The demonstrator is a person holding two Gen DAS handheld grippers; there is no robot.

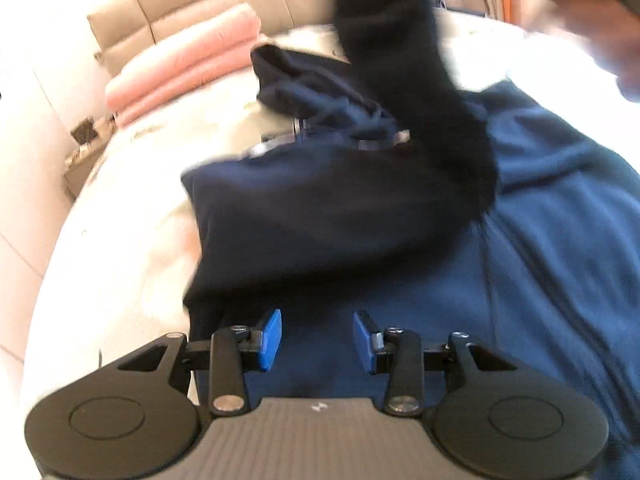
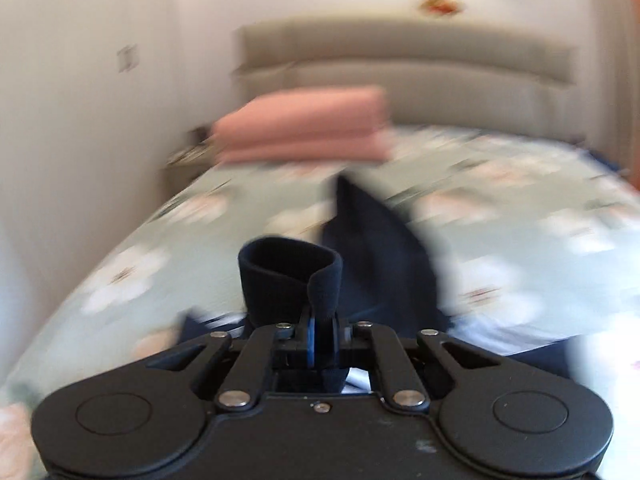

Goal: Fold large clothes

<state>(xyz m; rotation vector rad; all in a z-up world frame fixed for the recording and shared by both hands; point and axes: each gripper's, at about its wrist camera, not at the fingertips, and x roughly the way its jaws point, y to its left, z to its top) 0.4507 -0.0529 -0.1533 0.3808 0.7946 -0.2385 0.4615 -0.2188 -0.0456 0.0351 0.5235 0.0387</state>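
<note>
Flowers cover the bed sheet point(image 2: 520, 200), and only my right camera shows them clearly; the left one shows that sheet washed out white. Pink folded blankets point(image 1: 188, 60) sit by the headboard point(image 2: 400, 60) in both views. My left camera alone shows the whole dark blue hoodie point(image 1: 400, 220) lying on the bed, long way running from me toward the headboard, hood point(image 1: 312, 84) end far away. One sleeve point(image 1: 404, 80) is lifted up high. My left gripper point(image 1: 318, 340) hangs over the hoodie's near end, tilted down, jaws apart with nothing between them. My right gripper point(image 2: 320, 332) is pinched tight on the sleeve cuff point(image 2: 288, 276), which sticks up.
</note>
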